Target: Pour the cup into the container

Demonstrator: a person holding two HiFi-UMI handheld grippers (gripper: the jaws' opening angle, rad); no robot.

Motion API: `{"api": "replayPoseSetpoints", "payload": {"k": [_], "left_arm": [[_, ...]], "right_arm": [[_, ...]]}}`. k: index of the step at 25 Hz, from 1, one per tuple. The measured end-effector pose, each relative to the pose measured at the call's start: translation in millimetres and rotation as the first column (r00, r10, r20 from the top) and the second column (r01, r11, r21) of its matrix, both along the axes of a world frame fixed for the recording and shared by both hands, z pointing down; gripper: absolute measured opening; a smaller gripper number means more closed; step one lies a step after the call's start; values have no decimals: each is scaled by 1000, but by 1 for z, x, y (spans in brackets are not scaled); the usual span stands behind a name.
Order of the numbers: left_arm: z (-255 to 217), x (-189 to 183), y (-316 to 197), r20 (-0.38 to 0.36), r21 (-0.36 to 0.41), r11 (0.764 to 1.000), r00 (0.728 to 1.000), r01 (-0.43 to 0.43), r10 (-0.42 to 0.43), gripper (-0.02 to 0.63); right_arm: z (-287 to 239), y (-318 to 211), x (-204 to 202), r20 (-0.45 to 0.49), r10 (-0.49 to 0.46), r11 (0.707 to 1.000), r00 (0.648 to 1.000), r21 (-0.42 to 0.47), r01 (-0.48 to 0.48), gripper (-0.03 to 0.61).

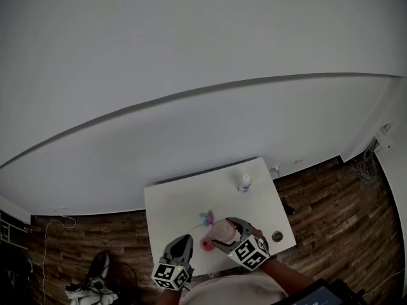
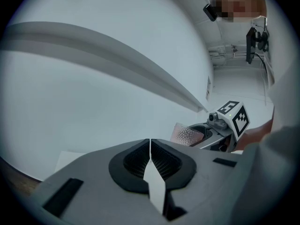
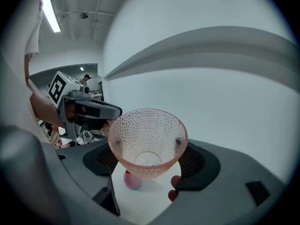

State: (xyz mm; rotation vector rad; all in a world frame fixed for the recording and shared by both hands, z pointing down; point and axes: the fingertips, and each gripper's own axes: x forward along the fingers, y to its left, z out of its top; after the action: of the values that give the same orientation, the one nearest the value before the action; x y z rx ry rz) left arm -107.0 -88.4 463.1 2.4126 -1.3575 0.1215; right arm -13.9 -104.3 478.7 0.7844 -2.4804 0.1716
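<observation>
One pink dimpled cup [image 3: 147, 142] is pinched in the right gripper [image 3: 150, 162], lower centre of the head view over the white table [image 1: 172, 208]. Left gripper [image 2: 150, 156] has its jaws pressed together on nothing. Cup looks empty, so the pour is probably done; I can't tell which thing is the container.

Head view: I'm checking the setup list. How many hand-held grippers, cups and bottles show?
Hand-held grippers: 2, the left hand-held gripper and the right hand-held gripper
Pink cup: 1
White bottle: 1
Total: 4
</observation>
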Motion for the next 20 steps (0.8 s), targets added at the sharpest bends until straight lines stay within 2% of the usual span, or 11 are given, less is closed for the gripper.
{"api": "replayPoseSetpoints", "payload": {"k": [20], "left_arm": [[6,32,-12,-2,-2,1000,1000,14,-14,12]], "right_arm": [[0,-9,15,9,-26,1000,1000,-12,26,377]]}}
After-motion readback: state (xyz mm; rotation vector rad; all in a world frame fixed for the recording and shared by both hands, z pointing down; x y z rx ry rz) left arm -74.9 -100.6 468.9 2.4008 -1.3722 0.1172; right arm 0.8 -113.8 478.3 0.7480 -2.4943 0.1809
